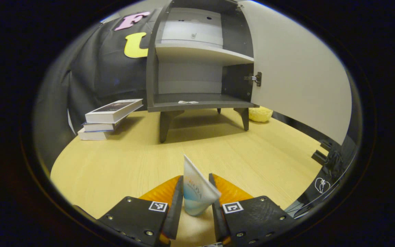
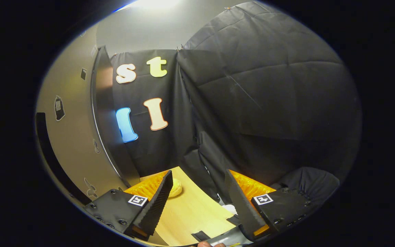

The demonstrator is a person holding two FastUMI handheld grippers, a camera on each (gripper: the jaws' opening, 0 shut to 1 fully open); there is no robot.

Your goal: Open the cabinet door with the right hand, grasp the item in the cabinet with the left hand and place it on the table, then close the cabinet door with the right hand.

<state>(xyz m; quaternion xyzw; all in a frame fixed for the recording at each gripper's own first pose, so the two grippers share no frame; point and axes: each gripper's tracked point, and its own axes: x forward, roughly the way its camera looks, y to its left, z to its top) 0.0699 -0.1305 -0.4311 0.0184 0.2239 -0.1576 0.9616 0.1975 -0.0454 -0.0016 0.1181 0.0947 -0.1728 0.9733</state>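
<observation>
We hold tube [image 1: 197,192] clamped in left gripper [image 1: 197,200], low over table [image 1: 115,161] — cabinet door [image 1: 297,79] open. Right gripper [image 2: 197,197] spread, empty beside door. Risk: tube tips over on release — narrow base.

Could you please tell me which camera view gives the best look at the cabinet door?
The left gripper view: the open cabinet door shows its whole inner face and hinge. The right gripper view catches the door close up, at a steep angle along its edge.

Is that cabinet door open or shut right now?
Open. The cabinet door is swung wide to the right on its hinge, baring both shelves of the cabinet.
</observation>
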